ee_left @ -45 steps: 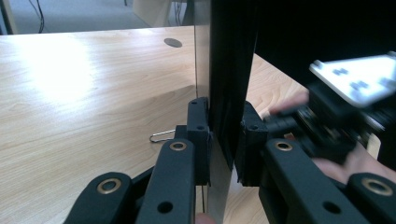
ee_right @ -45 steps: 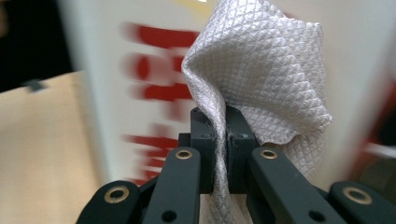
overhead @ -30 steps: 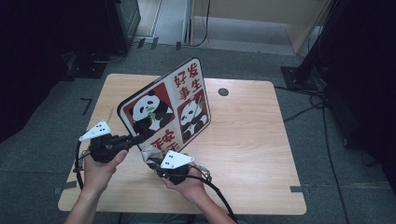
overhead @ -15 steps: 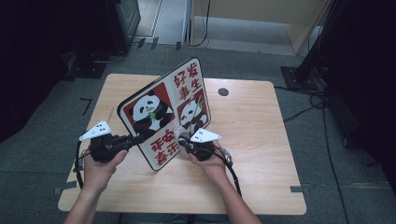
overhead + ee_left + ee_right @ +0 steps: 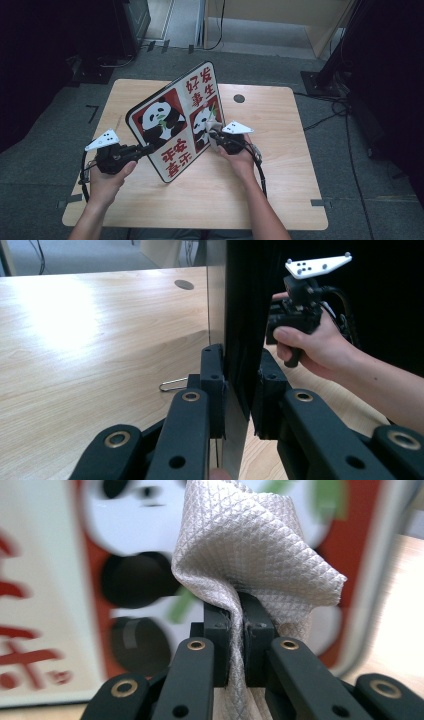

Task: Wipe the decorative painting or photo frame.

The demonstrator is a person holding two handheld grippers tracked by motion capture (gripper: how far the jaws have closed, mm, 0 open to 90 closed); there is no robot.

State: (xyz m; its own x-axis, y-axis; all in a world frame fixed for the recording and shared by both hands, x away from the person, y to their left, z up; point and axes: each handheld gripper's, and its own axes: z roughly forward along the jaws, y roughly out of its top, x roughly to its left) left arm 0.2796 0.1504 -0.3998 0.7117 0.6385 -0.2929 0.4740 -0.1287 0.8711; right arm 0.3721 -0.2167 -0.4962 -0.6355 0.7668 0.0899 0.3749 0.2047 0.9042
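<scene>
Two claws are working here, and we are holding one in each hand. Our left claw (image 5: 148,148) is clamping the lower left edge of the panda board (image 5: 176,120), jaws closed tight on the thin panel, as the left gripper view (image 5: 239,385) is showing with the board's edge (image 5: 235,340) running up between the pads. We are keeping the board standing tilted on the wooden surface (image 5: 280,165), near its middle, with its printed face toward us. Our right claw (image 5: 214,136) is pinching a grey-white cloth (image 5: 214,140), jaws fully closed on it; in the right gripper view (image 5: 239,625) the waffle-textured cloth (image 5: 250,550) is bunching up above the pads, right in front of the board's panda print (image 5: 125,580). From the high view, the cloth is sitting at the right half of the board's face; contact we cannot tell for sure. One paper clip (image 5: 172,385) is lying on the surface just beside the board's base.
</scene>
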